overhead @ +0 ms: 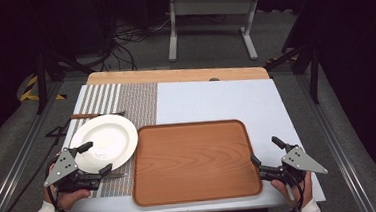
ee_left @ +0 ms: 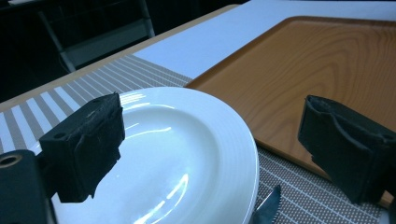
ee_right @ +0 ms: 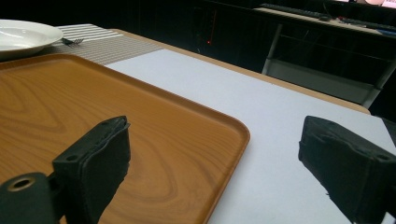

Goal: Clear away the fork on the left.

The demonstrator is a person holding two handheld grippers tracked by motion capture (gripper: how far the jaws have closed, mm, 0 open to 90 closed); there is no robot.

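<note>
The high view looks forward and down over the whole worktop. Each gripper view sits low and close, facing far; both share the wooden tray and white plate.

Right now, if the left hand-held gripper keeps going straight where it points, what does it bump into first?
Probably the white plate: the left hand-held gripper has its open jaws astride the plate's near rim. The wooden tray lies just beyond.

1 plate, 1 tray, 1 placemat, 1 knife, prob. 1 fork.
</note>
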